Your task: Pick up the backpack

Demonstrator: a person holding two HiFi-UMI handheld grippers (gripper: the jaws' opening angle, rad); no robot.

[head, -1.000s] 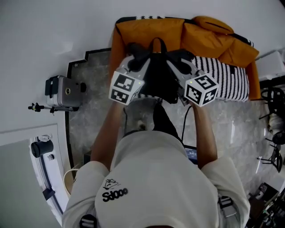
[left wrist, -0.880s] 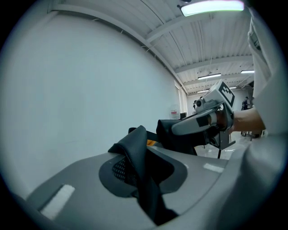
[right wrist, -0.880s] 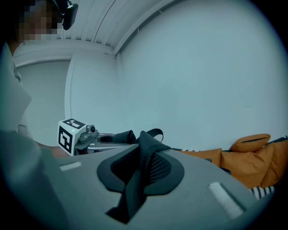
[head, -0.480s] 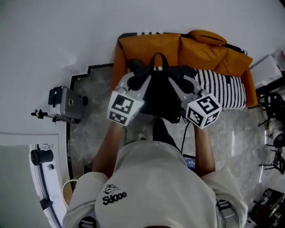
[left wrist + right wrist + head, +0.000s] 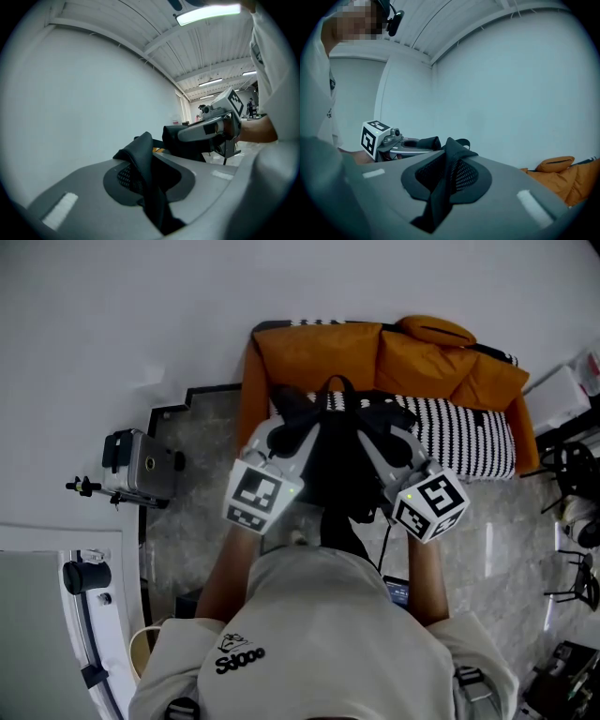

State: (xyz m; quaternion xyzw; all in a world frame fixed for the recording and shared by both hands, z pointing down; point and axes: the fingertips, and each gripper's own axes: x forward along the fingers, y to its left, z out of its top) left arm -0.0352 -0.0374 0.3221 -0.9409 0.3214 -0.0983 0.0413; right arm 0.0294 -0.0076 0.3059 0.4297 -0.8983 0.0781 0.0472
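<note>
**Backpack held by both straps in front of the sofa**

The left hand-held gripper [image 5: 146,183] is clenched on a black padded strap [image 5: 139,157], which runs up out of the narrow gap between its grey jaws. The right hand-held gripper [image 5: 440,192] grips the other strap [image 5: 449,161] the same way, and mesh padding shows on both sides of the fold.

From the head view, the black backpack [image 5: 339,463] sits between the two hand-held grippers, right in front of the person's chest. Its carry loop [image 5: 336,385] stands up at the far end. The backpack lies over the front edge of the orange sofa [image 5: 305,352]. It is not clear whether its bottom touches the seat.

A black-and-white striped cushion [image 5: 469,432] lies on the sofa just to the right of the backpack, with an orange pillow [image 5: 436,357] behind it. The sofa stands against a white wall on a grey marbled floor [image 5: 192,521]. A grey device [image 5: 141,465] sits on the floor, well off to the left.
</note>
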